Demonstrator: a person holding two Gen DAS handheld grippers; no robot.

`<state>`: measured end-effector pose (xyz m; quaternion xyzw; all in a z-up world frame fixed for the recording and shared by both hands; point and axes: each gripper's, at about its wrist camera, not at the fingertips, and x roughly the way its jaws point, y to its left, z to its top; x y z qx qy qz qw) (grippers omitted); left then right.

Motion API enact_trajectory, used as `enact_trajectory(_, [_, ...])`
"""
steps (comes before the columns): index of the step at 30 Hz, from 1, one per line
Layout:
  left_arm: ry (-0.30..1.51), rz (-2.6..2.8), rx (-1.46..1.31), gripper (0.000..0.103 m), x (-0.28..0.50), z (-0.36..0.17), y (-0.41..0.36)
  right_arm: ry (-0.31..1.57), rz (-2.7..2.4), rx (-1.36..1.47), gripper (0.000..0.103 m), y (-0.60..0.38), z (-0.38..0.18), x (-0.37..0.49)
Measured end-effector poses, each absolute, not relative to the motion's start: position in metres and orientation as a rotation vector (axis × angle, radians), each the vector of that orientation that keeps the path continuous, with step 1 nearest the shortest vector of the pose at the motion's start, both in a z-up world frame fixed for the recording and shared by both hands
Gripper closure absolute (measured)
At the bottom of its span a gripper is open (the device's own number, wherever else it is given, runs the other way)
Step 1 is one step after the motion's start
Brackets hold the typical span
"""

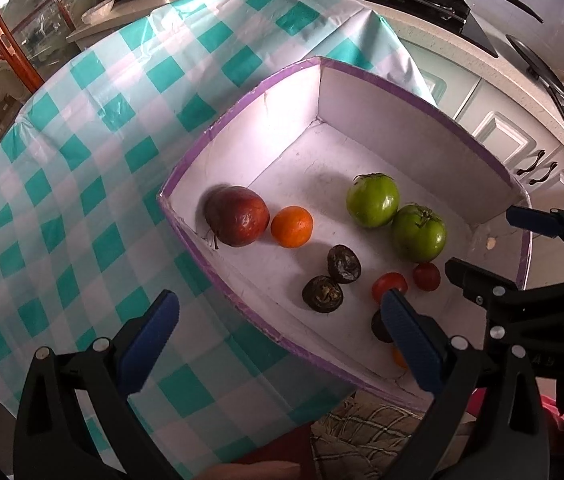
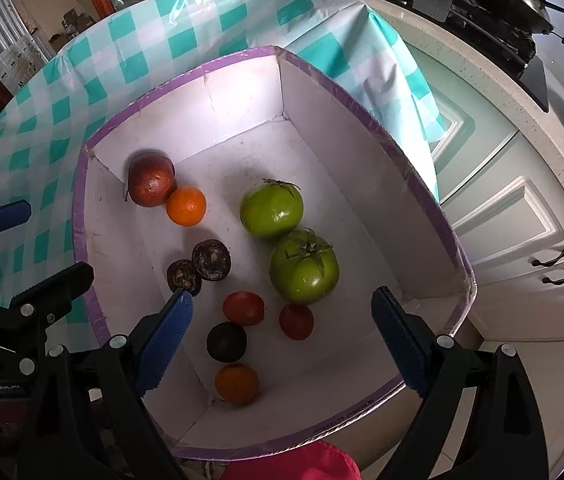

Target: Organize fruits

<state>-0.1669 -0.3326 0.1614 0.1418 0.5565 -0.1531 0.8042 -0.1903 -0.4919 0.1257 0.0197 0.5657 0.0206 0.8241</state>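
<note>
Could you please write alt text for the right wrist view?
A white box with a purple rim on a checked tablecloth holds two green tomatoes, two oranges, small red and dark fruits and a reddish-brown fruit. The open right tongs hover over it, empty; the left tongs show at the left edge.

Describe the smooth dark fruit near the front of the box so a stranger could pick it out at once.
Find the white box with the purple rim on the checked tablecloth. At its near end, between two small red tomatoes and an orange in the corner, sits the dark fruit. It is nearly black and smooth, unlike the two wrinkled brown ones farther back.
</note>
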Motion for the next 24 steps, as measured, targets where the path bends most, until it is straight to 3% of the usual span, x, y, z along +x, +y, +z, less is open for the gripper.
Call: enact_trajectory(24, [1.214, -0.312, 0.302, 0.002, -0.1612, 0.1542, -0.3304, 1.221, 0.037, 0.053, 0.015, -0.4964, 0.1215, -0.1837])
